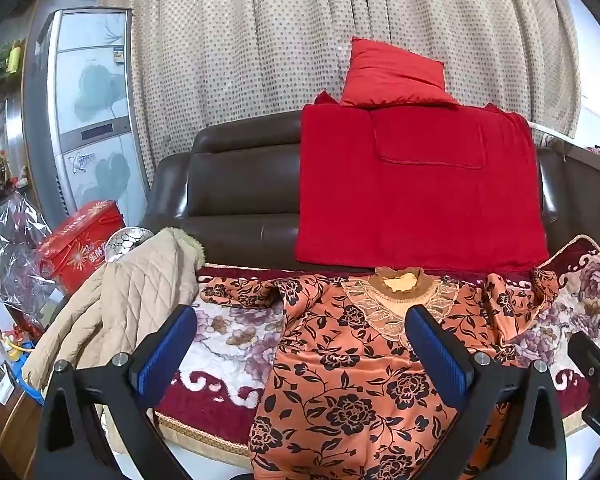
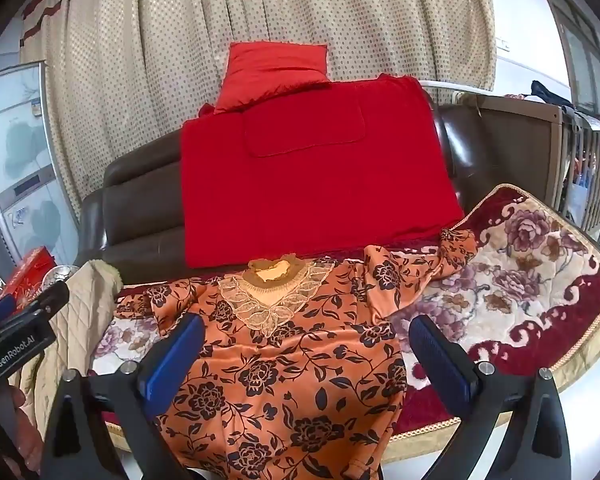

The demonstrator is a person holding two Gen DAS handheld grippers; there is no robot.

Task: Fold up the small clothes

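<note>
From the left wrist view, we see our left gripper (image 1: 300, 350) with its two blue pads spread wide and nothing between them. Under it lies the orange flowered top (image 1: 356, 364), spread out flat on the flowered blanket (image 1: 228, 344) that covers the sofa seat. The top's lace collar (image 1: 398, 292) points away from us, toward the sofa back, and its bottom edge hangs over the front of the seat toward us (so its long way runs from far to near). One sleeve reaches out to the left and the other to the right. A beige quilted coat (image 1: 128, 304) lies at the left end of the seat. A red blanket (image 1: 416, 184) hangs over the brown sofa (image 1: 236, 184) back, with a red pillow (image 1: 396, 76) on top of it. At the right edge we can just see part of the other gripper.

From the right wrist view, our right gripper (image 2: 306, 354) is also spread wide and holds nothing. It hangs over the right side of the top, not touching it. The collar again points to the sofa back. The right sleeve (image 2: 440, 256) is crumpled up on the blanket. The left gripper shows at the left edge.
</note>
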